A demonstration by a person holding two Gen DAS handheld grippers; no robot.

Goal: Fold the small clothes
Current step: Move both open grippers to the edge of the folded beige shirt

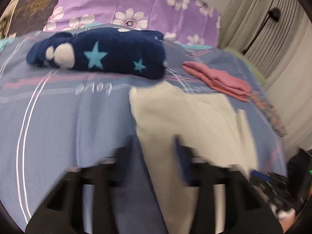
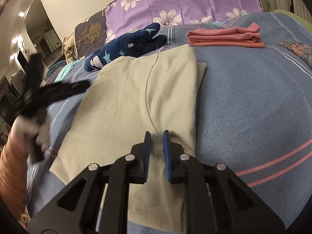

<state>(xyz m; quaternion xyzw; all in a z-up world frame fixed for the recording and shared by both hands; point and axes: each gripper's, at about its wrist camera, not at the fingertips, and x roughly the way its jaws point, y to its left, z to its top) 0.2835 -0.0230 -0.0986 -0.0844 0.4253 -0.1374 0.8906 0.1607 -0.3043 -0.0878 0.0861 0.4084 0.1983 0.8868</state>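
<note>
A: The bed already carries a folded pink stack, far ahead of the right gripper.

B: And the cream shirt?

A: Part-folded, under that gripper, jaws narrow, empty. Left gripper blurred, narrow, gripping nothing. More folds likely remain.

Three garments on the bed – one cream, one pink, one navy
</note>
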